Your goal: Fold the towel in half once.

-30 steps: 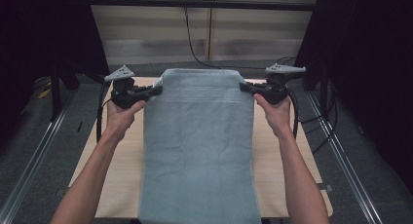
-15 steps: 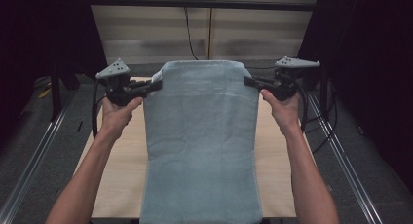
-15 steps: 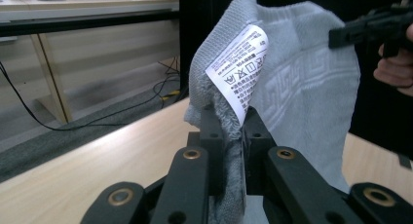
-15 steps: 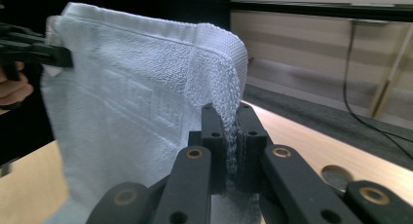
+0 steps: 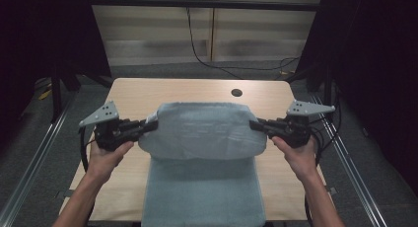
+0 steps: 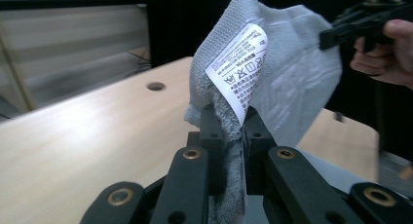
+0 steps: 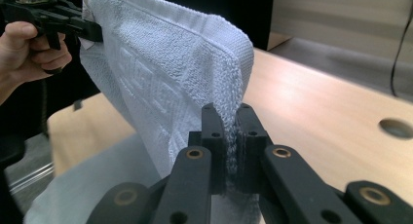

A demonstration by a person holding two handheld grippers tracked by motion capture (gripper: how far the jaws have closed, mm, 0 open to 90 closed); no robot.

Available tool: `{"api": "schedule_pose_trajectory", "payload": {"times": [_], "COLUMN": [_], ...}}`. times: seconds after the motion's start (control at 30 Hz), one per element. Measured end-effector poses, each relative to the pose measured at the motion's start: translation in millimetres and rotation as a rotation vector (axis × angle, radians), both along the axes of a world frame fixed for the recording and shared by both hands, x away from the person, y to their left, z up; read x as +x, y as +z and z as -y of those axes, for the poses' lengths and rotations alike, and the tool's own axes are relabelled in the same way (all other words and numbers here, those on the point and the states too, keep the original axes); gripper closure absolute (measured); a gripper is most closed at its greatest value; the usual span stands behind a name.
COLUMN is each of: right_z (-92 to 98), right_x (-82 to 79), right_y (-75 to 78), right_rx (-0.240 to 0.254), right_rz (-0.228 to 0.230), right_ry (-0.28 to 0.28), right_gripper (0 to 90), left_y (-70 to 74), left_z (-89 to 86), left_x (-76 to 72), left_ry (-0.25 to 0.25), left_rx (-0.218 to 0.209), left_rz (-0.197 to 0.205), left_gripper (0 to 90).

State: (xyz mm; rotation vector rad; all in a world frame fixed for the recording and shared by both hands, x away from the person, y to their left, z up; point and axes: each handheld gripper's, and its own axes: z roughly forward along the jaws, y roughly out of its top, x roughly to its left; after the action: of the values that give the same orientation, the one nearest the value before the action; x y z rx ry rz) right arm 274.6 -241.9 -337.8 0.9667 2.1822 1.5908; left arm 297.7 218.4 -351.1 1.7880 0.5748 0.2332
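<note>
Both grippers, left (image 5: 148, 126) and right (image 5: 254, 124), stay clamped on the far corners of the pale grey terry towel (image 5: 202, 138). They have carried that edge nearward over the wooden table (image 5: 148, 91), so the fold is about half made.

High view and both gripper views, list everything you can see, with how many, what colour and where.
towel: one, light grey-blue, far end lifted and folded back toward the person, near end flat on the table and over its near edge
care label: one, white with black print, at the towel corner above the left tool
table: one, light wood, centre
cable hole: one, dark, far right of the tabletop
wall cable: one, black, hanging behind the table
left tool: one, black, shut on the towel's left corner
right tool: one, black, shut on the towel's right corner
hands: two, one on each tool
</note>
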Motion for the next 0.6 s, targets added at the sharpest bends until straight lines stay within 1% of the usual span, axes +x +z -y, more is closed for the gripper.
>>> {"api": "schedule_pose_trajectory", "payload": {"times": [0.03,0.07,0.1,0.13,0.17,0.2,0.23,0.27,0.3,0.33,0.37,0.4,0.43,0.47,0.53,0.57,0.6], "right_z": [0.2,0.0,-0.4,-1.4,-1.8,-2.6,-3.3,-4.3,-5.0,-4.7,-4.0,-3.1,-2.3,-3.0,-4.6,-6.2,-7.3], "right_x": [-5.4,-9.1,-13.8,-18.3,-22.1,-26.4,-28.5,-30.8,-33.2,-35.7,-39.9,-42.4,-46.9,-51.0,-58.0,-62.6,-65.0], "right_y": [-3.5,-6.9,-12.5,-19.6,-28.3,-41.7,-51.2,-65.2,-79.4,-92.7,-105.7,-111.6,-118.2,-120.0,-120.8,-123.1,-125.8], "right_rx": [-0.004,-0.004,-0.015,-0.031,-0.039,-0.046,-0.055,-0.066,-0.082,-0.086,-0.085,-0.080,-0.073,-0.087,-0.109,-0.122,-0.130], "right_rz": [-0.007,-0.018,-0.034,-0.048,-0.068,-0.106,-0.127,-0.166,-0.201,-0.231,-0.264,-0.277,-0.294,-0.303,-0.302,-0.308,-0.313], "right_ry": [0.006,0.013,0.017,0.018,0.025,0.032,0.036,0.034,0.036,0.039,0.036,0.036,0.035,0.039,0.042,0.044,0.047], "right_gripper": [85.0,85.0,85.0,85.0,85.0,85.0,85.1,85.0,85.0,85.0,85.0,85.0,85.0,85.0,84.9,84.9,84.9], "left_y": [-3.7,-9.9,-17.2,-26.4,-40.7,-49.7,-61.8,-73.5,-84.3,-95.4,-100.4,-105.7,-107.5,-108.1,-110.4,-113.2,-119.0], "left_z": [0.1,0.4,1.2,2.9,4.5,4.7,5.1,5.8,6.9,8.5,9.0,9.6,9.6,9.4,7.5,7.0,7.3], "left_x": [-4.7,-10.0,-13.9,-16.2,-16.4,-16.4,-17.1,-18.2,-20.3,-24.0,-26.5,-31.2,-34.5,-37.1,-45.7,-47.9,-50.1], "left_ry": [0.003,-0.001,-0.006,0.002,0.002,-0.007,-0.016,-0.022,-0.025,-0.034,-0.037,-0.042,-0.054,-0.057,-0.061,-0.058,-0.057], "left_rx": [0.008,0.014,0.037,0.085,0.133,0.145,0.150,0.166,0.174,0.185,0.195,0.198,0.200,0.201,0.201,0.210,0.225], "left_rz": [-0.007,-0.027,-0.044,-0.064,-0.109,-0.136,-0.173,-0.208,-0.242,-0.274,-0.285,-0.306,-0.315,-0.321,-0.326,-0.330,-0.345], "left_gripper": [83.3,83.3,83.3,83.3,83.2,83.2,83.3,83.2,83.2,83.2,83.2,83.2,83.1,83.1,82.9,82.8,82.8]}}
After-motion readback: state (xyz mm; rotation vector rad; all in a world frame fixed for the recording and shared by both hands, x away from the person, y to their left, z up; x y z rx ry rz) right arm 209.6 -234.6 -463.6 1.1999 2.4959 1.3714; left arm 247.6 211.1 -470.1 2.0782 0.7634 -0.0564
